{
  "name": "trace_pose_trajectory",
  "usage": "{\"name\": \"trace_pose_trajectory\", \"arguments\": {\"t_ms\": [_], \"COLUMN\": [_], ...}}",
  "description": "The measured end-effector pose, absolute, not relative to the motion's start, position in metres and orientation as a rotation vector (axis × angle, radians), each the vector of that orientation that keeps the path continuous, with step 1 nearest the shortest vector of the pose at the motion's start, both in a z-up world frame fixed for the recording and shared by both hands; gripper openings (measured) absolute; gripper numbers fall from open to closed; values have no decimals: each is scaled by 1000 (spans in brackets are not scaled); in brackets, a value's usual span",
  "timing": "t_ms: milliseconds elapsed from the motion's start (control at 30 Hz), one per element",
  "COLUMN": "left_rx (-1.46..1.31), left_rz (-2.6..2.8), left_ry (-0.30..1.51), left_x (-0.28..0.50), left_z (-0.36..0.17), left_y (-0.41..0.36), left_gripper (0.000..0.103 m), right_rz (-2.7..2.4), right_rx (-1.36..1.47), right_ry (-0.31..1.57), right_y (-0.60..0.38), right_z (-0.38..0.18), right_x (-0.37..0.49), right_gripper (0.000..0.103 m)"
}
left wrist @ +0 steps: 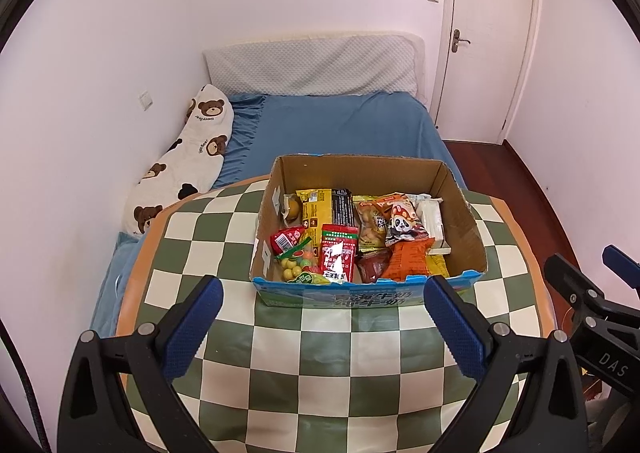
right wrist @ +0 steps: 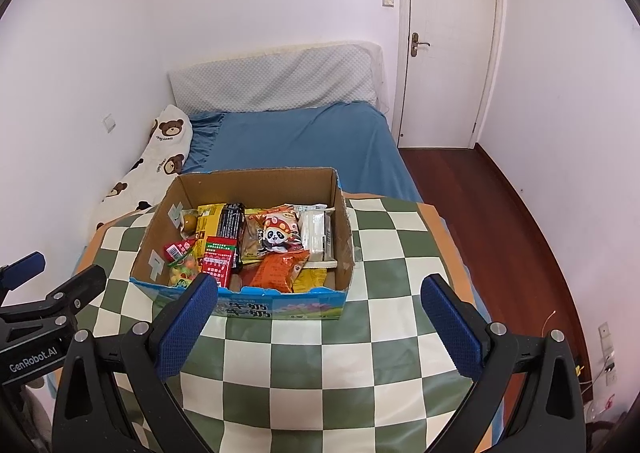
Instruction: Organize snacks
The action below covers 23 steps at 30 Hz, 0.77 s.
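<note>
An open cardboard box (left wrist: pixel 464 213) full of snack packets sits on a green-and-white checkered table (left wrist: pixel 320 353). Inside are a red packet (left wrist: pixel 338 253), an orange bag (left wrist: pixel 408 259), a panda packet (left wrist: pixel 402 223), a black-and-yellow packet (left wrist: pixel 328 207) and a bag of round candies (left wrist: pixel 296 265). My left gripper (left wrist: pixel 322 289) is open and empty, just in front of the box. My right gripper (right wrist: pixel 318 289) is open and empty, also in front of the box (right wrist: pixel 344 221); it shows at the right edge of the left wrist view (left wrist: pixel 592 285).
A bed with a blue sheet (left wrist: pixel 340 125) lies behind the table, with a bear-print pillow (left wrist: pixel 184 161) along the left wall. A white door (right wrist: pixel 448 37) stands at the back right, with dark wood floor (right wrist: pixel 500 213) to the right of the table.
</note>
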<state>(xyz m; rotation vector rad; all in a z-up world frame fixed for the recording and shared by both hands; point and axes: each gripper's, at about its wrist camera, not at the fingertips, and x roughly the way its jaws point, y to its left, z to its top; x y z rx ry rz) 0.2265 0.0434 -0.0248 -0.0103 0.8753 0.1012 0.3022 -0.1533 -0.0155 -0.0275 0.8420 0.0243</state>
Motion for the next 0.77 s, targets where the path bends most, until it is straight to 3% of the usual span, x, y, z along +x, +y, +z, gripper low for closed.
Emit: {"name": "trace_pose_trajectory", "arguments": {"t_ms": [767], "left_rx": [-26], "left_rz": [114], "left_ry": [867], "left_x": [224], "left_z": [-15], "left_y": [42], "left_gripper": [103], "right_rz": [33], "right_rx": [-9], "right_ry": [854], "right_y": [-158], "right_z": [-15], "right_x": [300], "right_gripper": [103]}}
